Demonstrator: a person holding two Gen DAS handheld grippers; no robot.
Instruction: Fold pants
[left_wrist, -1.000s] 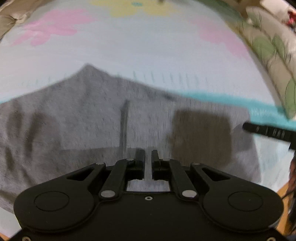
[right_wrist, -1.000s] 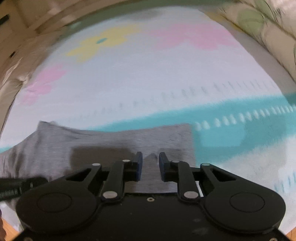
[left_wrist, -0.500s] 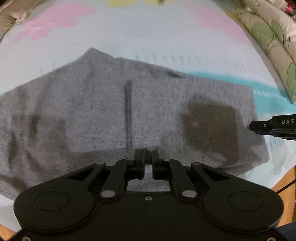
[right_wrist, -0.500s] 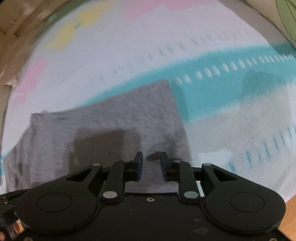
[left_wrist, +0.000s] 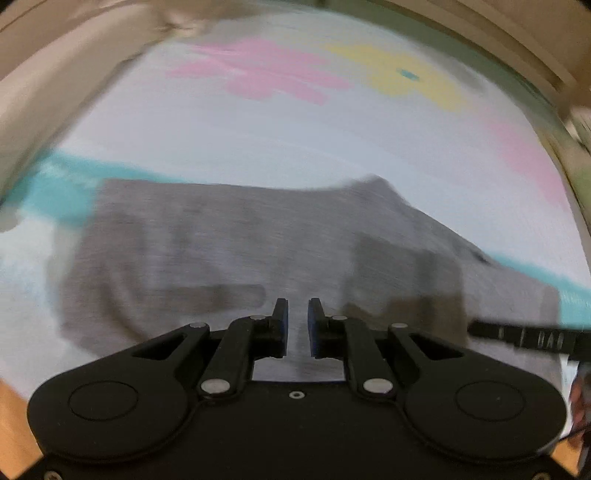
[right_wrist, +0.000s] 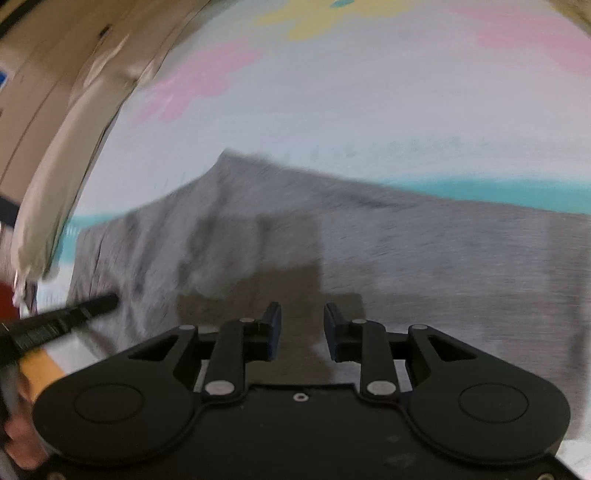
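The grey pants lie flat on a white sheet with pink and yellow flowers and a teal stripe; they also fill the right wrist view. My left gripper hovers over the near part of the pants with a narrow gap between its jaws and nothing in it. My right gripper hovers over the pants, open and empty. The right gripper's black finger shows at the right edge of the left wrist view. The left gripper's finger shows at the left of the right wrist view. Both views are blurred.
The flowered sheet covers a bed. A beige padded edge runs along the bed's left side. A wooden edge shows at the near side.
Both grippers have swung left, so the views now face the left part of the pants. The left gripper's jaws have parted a little. The pants lie as before.
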